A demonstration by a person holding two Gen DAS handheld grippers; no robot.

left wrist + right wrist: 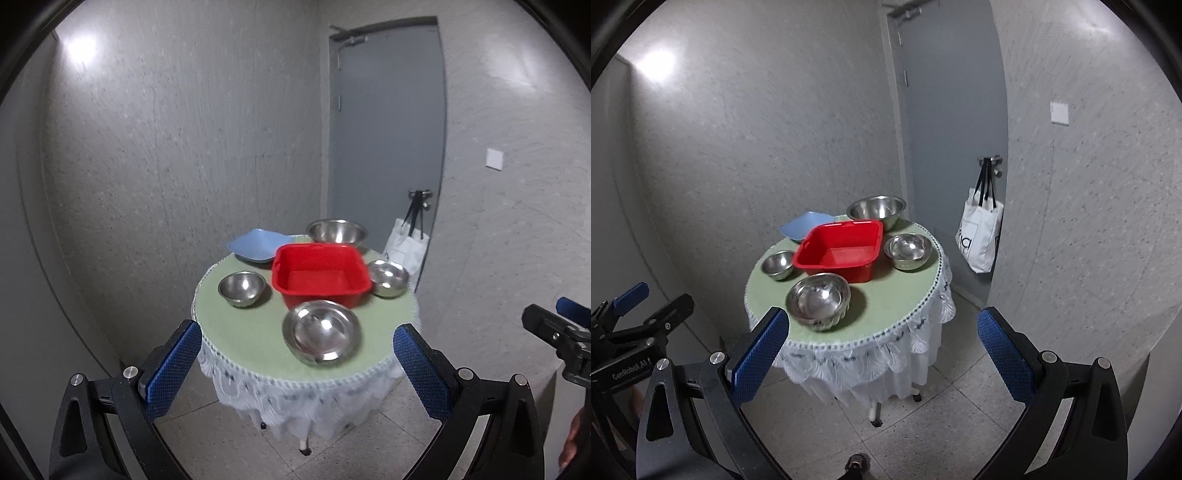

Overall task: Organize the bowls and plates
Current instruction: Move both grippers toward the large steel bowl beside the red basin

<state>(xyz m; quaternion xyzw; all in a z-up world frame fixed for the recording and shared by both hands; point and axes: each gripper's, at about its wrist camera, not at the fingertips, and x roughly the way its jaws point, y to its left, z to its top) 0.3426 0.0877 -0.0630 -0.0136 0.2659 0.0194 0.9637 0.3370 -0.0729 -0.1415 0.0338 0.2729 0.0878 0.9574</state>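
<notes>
Bowls untouched: our left hand-held gripper (297,360) and right hand-held gripper (881,347) hang released, short of the round green tabletop (229,325). Four steel bowls (321,336) ring an empty red square plastic basin (319,275); pale blue square plate (258,243) behind. Nothing sorted yet.

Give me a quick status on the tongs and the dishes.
Left tongs and right tongs open, empty, short of the table. Steel bowls, blue plate ring the red tub, untouched. Nothing blocking.

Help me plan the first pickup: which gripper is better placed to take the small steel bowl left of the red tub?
Left, probably. The small steel bowl sits on the left gripper's side of the red tub; the right gripper would cross the nearest bowl. Both are open and empty.
</notes>
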